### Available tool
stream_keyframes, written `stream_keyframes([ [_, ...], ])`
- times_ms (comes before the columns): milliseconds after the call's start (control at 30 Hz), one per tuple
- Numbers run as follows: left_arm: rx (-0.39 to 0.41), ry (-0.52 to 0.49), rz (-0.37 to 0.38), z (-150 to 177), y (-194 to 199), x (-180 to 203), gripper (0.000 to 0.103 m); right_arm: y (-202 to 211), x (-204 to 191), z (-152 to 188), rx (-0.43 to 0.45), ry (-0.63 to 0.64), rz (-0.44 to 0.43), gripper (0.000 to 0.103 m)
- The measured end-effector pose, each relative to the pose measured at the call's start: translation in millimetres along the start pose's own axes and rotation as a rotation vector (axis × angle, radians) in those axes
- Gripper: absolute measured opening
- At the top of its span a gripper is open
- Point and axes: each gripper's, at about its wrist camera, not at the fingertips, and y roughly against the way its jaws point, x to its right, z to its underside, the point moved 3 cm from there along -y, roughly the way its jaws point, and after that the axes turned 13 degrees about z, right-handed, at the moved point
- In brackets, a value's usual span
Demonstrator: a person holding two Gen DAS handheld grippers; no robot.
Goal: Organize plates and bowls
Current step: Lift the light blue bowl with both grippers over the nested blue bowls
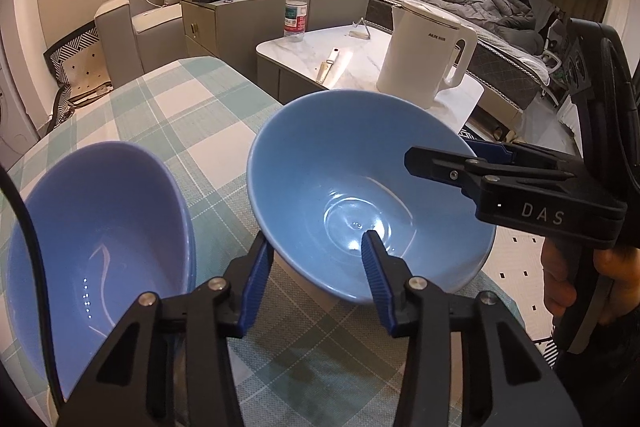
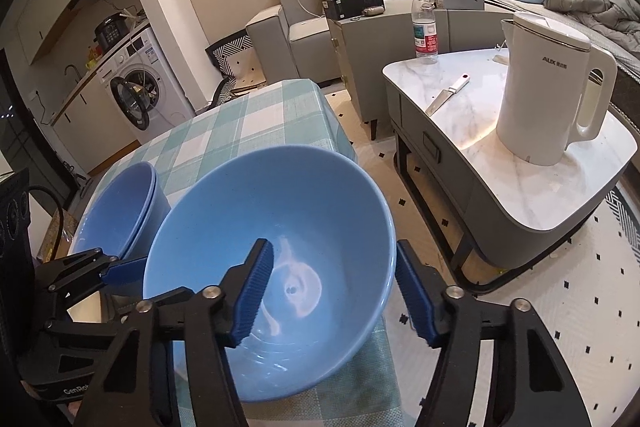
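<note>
Bowl (image 1: 360,187) sits tilted on the checked bench (image 1: 192,115), both claws straddling its rim, left claw (image 1: 316,279) and right claw (image 2: 334,291) wide.

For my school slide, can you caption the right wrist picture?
Both grippers straddle the rim of a blue bowl beside stacked bowls on a checked tablecloth.

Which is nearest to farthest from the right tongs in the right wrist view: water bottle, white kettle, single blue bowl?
1. Single blue bowl, its rim between the right tongs.
2. White kettle, right, on the marble table.
3. Water bottle, at that table's far edge.
</note>
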Motion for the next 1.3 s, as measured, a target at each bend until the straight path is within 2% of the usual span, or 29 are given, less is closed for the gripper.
stream_keyframes([
  [400,0.0,0.0,-0.022,1,1,-1,0.042,6,-4,-1,0.019,0.009,-0.009,0.059],
  [667,0.014,-0.002,-0.034,-2,7,0,0.042,20,-7,-3,0.063,0.019,-0.017,0.059],
  [1300,0.1,-0.005,-0.064,-12,46,2,0.042,64,-26,-12,0.185,0.02,-0.04,0.059],
])
